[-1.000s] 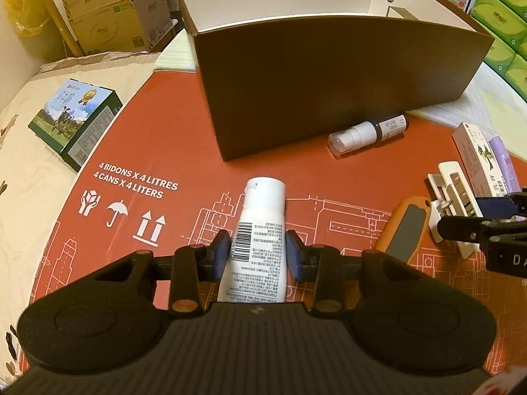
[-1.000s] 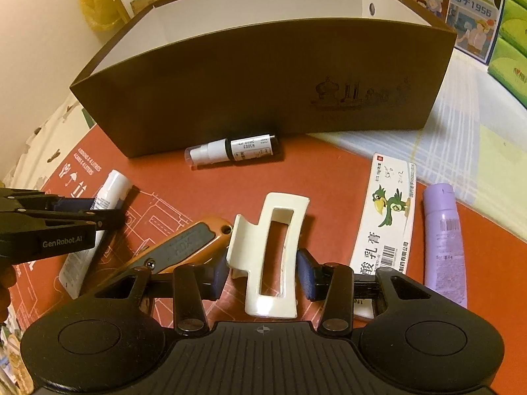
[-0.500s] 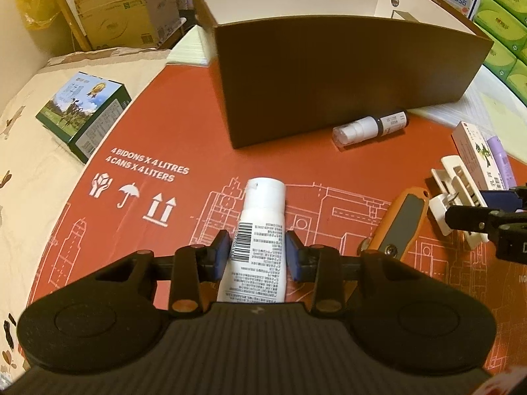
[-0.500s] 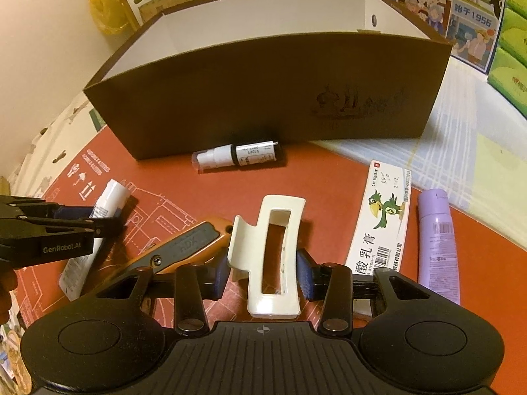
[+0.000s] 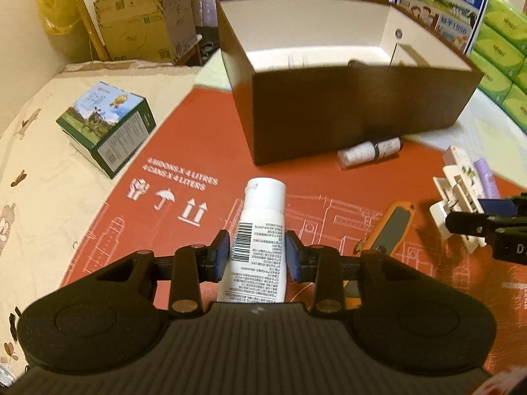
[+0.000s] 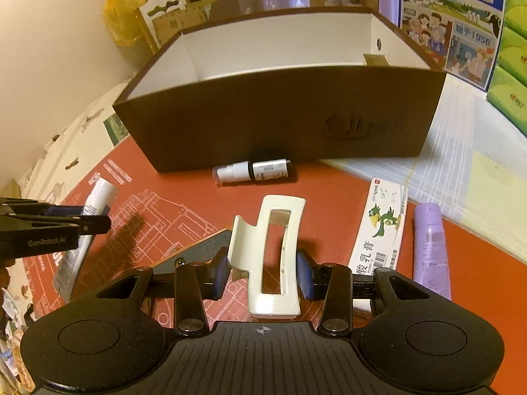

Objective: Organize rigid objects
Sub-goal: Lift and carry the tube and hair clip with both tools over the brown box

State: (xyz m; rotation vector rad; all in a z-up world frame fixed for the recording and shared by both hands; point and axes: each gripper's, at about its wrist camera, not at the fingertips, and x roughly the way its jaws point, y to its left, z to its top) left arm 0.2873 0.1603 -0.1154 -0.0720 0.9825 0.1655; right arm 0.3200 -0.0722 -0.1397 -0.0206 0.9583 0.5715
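I have the left hand-held gripper (image 5: 257, 254) clamped on the white tube (image 5: 258, 240) and the right hand-held gripper (image 6: 263, 271) clamped on the cream hair claw (image 6: 271, 256), both off the red surface (image 5: 197, 138), next needing carrying over the brown box (image 6: 280, 112) rim.

Matte black plastic on both the left tool (image 5: 257, 256) and the right tool (image 6: 265, 271). Ribbed dark grey deck along the bottom edge, flanked by two rounded lobes, each with a shallow round dimple. Blue ridged pads (image 5: 221, 256) on black fingers, brass-coloured round screws at the pivots. White "GenRobot.AI" lettering along the side.
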